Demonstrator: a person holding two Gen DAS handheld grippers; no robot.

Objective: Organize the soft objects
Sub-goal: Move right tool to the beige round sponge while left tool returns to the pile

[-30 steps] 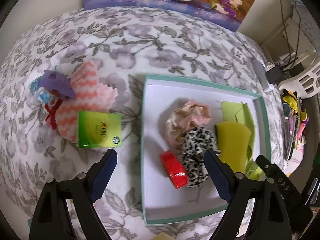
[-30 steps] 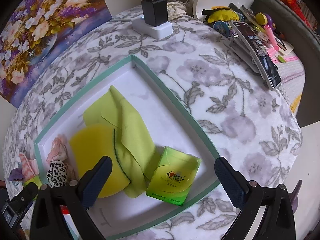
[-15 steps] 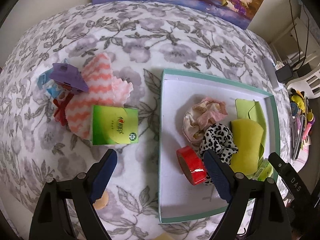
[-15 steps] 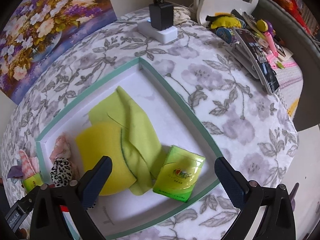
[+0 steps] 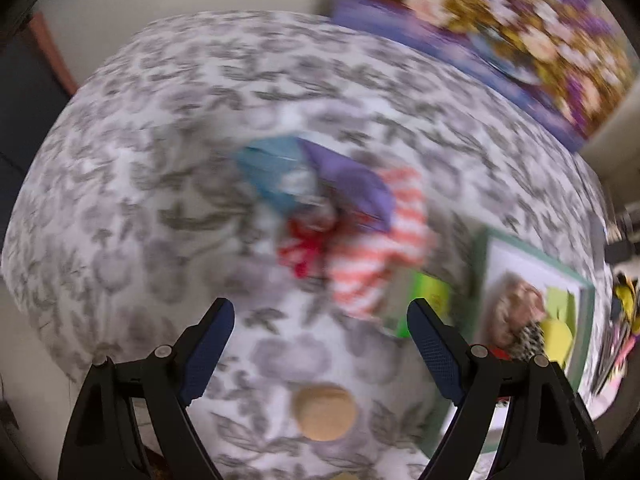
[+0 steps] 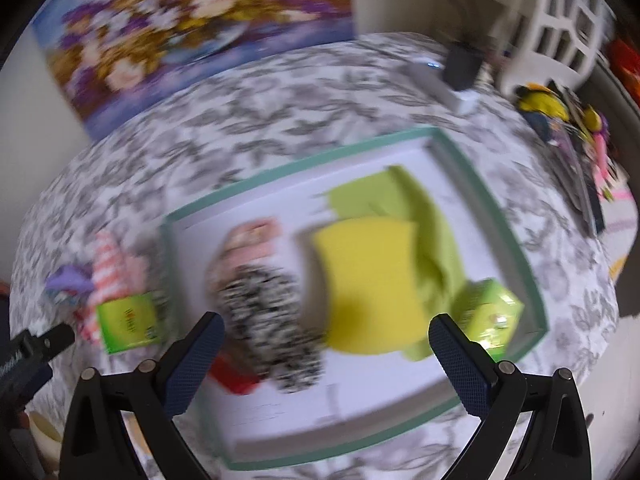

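Observation:
Both views are motion-blurred. My left gripper [image 5: 320, 312] hangs open and empty above the floral cloth, just short of a loose pile: a pink-and-white striped cloth [image 5: 376, 260], a purple piece [image 5: 348, 184], a blue piece [image 5: 272, 164] and a red bow [image 5: 304, 252], with a green tissue pack [image 5: 424, 304] beside it. My right gripper [image 6: 326, 326] is open and empty over the teal-rimmed white tray [image 6: 516, 248]. The tray holds a yellow sponge [image 6: 368, 272], a green cloth [image 6: 432, 236], a leopard scrunchie [image 6: 268, 308], a pink scrunchie [image 6: 248, 244], a red tape roll [image 6: 236, 376] and a second green tissue pack [image 6: 488, 316].
A round tan disc [image 5: 324, 406] lies on the cloth between my left fingers. A flower painting [image 6: 192, 28] leans at the back. A white power strip with a black adapter [image 6: 460, 72], a white chair [image 6: 560, 28] and a heap of toys and books [image 6: 568, 128] sit at the right.
Both grippers swept left over the table and rolled. The left view went from the tray to the loose pile. The right view now centres on the sponge and scrunchies. Nothing was picked up.

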